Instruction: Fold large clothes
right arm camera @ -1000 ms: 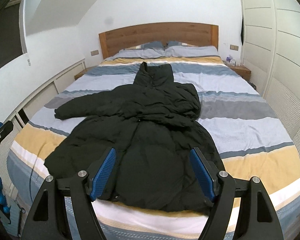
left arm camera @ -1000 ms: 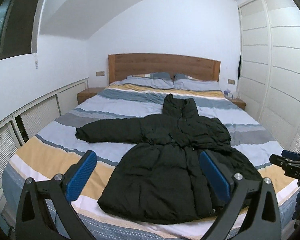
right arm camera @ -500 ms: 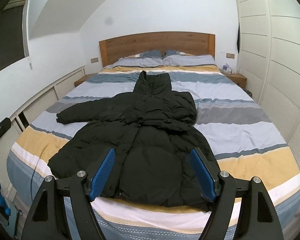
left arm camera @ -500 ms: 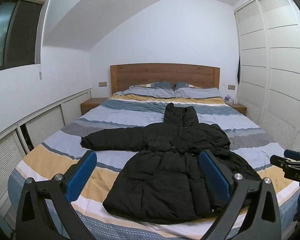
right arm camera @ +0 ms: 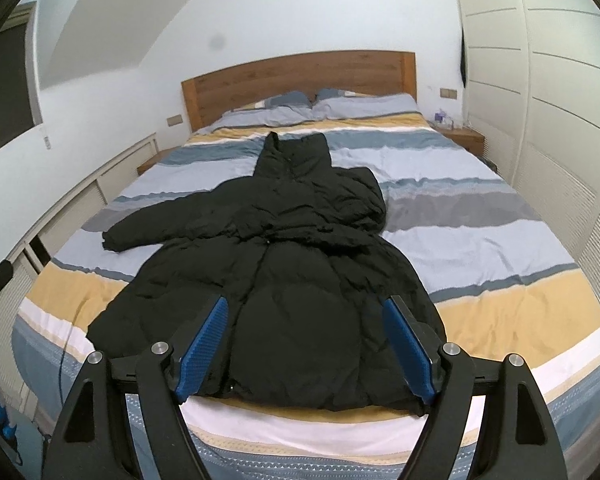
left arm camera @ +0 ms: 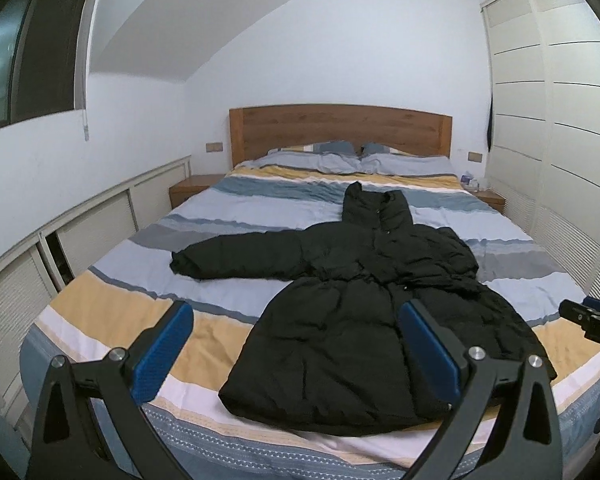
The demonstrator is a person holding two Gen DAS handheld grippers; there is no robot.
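Observation:
A black hooded puffer coat (left arm camera: 364,304) (right arm camera: 276,264) lies flat on the striped bed (left arm camera: 112,308) (right arm camera: 500,276), hood toward the headboard. Its left sleeve stretches out to the left; the right sleeve is folded in over the chest. My left gripper (left arm camera: 296,348) is open and empty, held off the foot of the bed, apart from the coat's hem. My right gripper (right arm camera: 306,344) is open too, nothing between its blue pads, just short of the hem. In the left wrist view the right gripper's tip (left arm camera: 588,320) shows at the right edge.
A wooden headboard (left arm camera: 340,132) and pillows (left arm camera: 360,158) are at the far end. Low white cabinets (left arm camera: 88,232) run along the left wall, a tall white wardrobe (left arm camera: 560,128) along the right. Small nightstands (left arm camera: 192,192) (right arm camera: 462,138) flank the bed.
Both views have drawn back slightly from the bed, so the coat appears a little farther off. Both grippers stay open, and the coat has not moved.

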